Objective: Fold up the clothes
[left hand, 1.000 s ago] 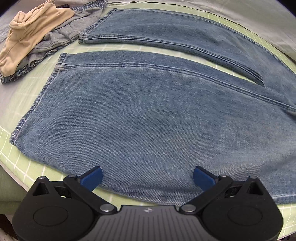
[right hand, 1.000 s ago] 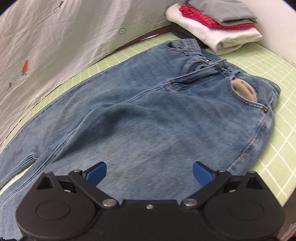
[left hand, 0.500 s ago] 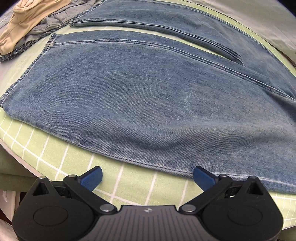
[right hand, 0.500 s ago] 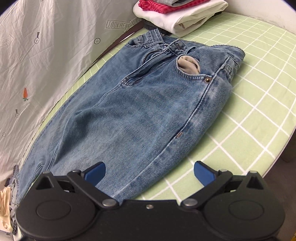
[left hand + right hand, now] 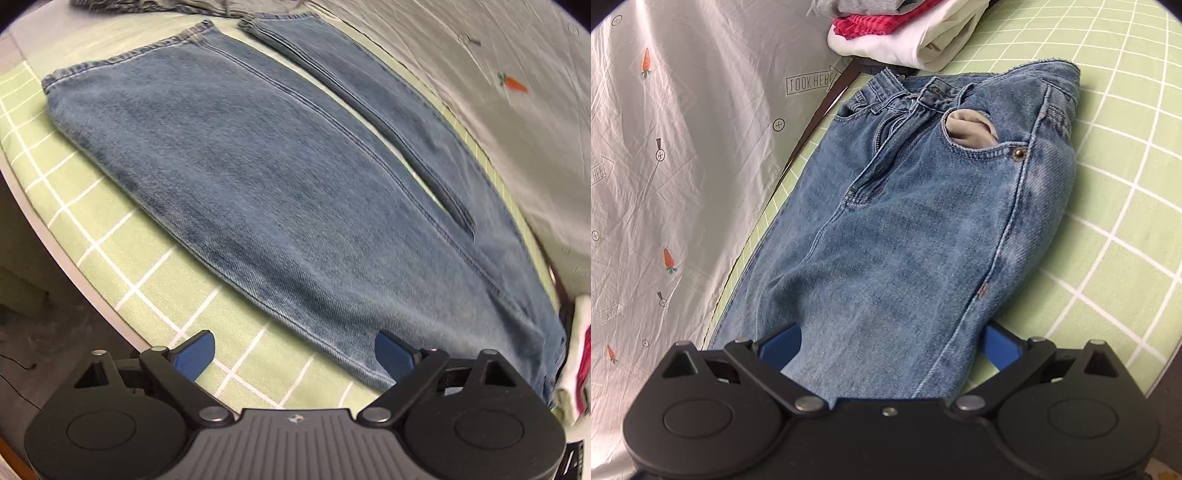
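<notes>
A pair of blue jeans (image 5: 280, 192) lies flat on the green checked table cover (image 5: 122, 258), both legs stretched out side by side. In the right wrist view the jeans' waist and fly (image 5: 923, 192) point away from me, with a grey pocket lining (image 5: 967, 125) showing. My left gripper (image 5: 293, 356) is open and empty, just off the near edge of the near leg. My right gripper (image 5: 890, 345) is open, low over the thigh part of the jeans, with denim between its blue fingers (image 5: 1001, 347).
A stack of folded clothes, white, red and grey (image 5: 905, 33), sits beyond the waistband; it also shows in the left wrist view (image 5: 580, 369). A grey printed sheet (image 5: 665, 147) hangs along the far side. The table edge (image 5: 55, 243) drops off at the left.
The left gripper has swung right and turned, so the legs now run diagonally. The right gripper has moved in over the jeans, with denim now between its fingers. Both stay open.
</notes>
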Demonstrator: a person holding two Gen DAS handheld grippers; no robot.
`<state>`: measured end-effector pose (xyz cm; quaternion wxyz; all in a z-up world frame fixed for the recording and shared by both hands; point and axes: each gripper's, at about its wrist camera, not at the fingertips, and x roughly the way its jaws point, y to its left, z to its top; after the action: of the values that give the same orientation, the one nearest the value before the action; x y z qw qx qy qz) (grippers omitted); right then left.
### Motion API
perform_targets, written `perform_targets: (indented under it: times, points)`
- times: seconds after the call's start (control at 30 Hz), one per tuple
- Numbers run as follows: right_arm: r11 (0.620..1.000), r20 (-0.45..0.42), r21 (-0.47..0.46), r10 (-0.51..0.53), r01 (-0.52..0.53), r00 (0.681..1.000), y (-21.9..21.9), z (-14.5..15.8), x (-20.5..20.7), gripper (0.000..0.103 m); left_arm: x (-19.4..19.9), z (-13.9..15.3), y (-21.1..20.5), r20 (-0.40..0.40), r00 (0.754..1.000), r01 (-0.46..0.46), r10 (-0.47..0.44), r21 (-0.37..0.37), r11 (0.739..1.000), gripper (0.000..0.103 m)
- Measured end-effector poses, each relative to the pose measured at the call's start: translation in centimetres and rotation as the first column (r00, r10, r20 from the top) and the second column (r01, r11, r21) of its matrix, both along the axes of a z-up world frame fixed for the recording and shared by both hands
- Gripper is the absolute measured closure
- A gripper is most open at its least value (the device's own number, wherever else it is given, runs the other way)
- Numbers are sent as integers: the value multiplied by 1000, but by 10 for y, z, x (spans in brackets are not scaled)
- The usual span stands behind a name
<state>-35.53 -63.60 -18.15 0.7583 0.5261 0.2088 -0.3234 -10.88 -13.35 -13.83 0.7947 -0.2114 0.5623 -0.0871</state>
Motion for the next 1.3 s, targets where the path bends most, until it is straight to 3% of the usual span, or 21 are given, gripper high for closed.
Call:
perform_targets:
  times: [0.17, 0.33, 0.6, 0.77, 0.9, 0.97, 1.17, 1.3]
  points:
    - [999, -9, -4, -35, 35, 999, 2, 0, 3, 0, 15, -3, 23, 9, 994, -112, 113, -93, 989, 25]
    - [996, -14, 5, -88, 88, 996, 4, 0, 4, 0, 36, 3, 41, 61, 982, -180, 179, 2, 984, 25]
    - [983, 8, 23, -183, 182, 983, 5, -3, 5, 0, 67, 2, 78, 42, 953, -296, 300, -72, 952, 24]
    - [964, 62, 59, -264, 261, 962, -1, -7, 0, 0, 81, 5, 81, 38, 954, -298, 299, -20, 954, 24]
    - [934, 94, 76, -355, 348, 930, -11, -10, -4, 0, 85, 11, 93, 78, 933, -356, 351, 70, 932, 24]
    - [926, 97, 62, -377, 373, 921, -17, -10, -6, 0, 87, 13, 103, 97, 925, -375, 367, 81, 923, 24]
    - [913, 72, 22, -407, 406, 911, -41, -5, -1, 0, 92, 11, 126, 130, 874, -483, 469, 115, 868, 24]
    - [909, 1, -6, -416, 416, 909, -51, 1, 11, 0, 99, 9, 124, 151, 865, -498, 478, 137, 857, 25]
